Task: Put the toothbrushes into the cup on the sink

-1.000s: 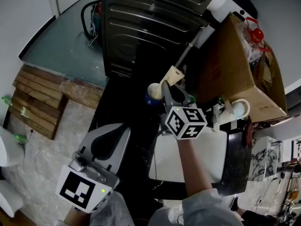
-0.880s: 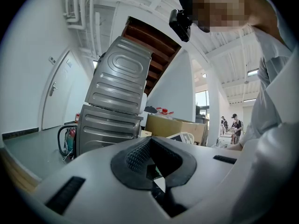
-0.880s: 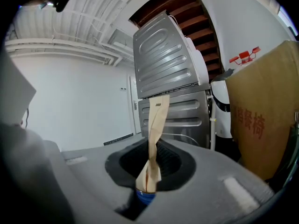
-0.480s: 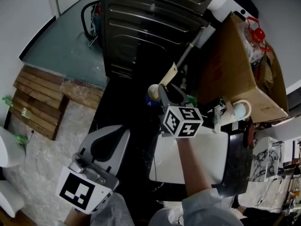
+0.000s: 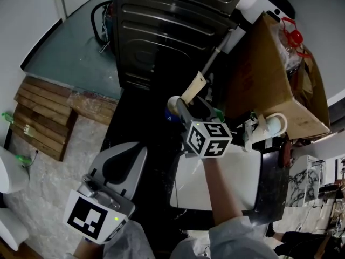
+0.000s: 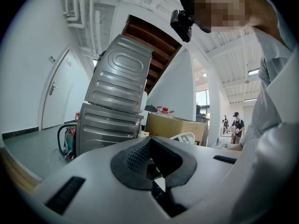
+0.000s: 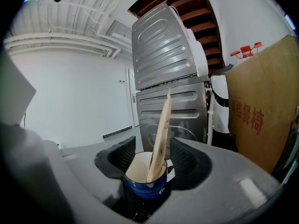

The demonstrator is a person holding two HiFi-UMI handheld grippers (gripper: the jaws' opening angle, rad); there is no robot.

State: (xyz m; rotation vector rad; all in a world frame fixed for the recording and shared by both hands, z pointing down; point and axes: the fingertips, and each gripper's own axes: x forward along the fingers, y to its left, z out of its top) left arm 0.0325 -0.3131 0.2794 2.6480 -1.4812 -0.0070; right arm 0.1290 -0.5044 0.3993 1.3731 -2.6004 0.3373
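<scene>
Toothbrush (image 7: 161, 129) standing in the blue cup (image 7: 145, 188)
We judge it light, thin, stiff: pinch mid-handle above the cup. Our right gripper (image 7: 152, 158) has just opened its jaws, which flank the cup untouched; our left gripper (image 6: 152, 164) is closed, empty.

Head view: dim overall, heavy fisheye bending, corners vignetted black; black desk (image 5: 161, 144) sunk in shadow, pale floor (image 5: 54, 161) brighter.
Left gripper view: bright; daylight from far window (image 6: 204, 104); white ceiling washed out; near foreground soft.
Right gripper view: even light; cup (image 7: 145, 185) sharp; rim dark.
</scene>
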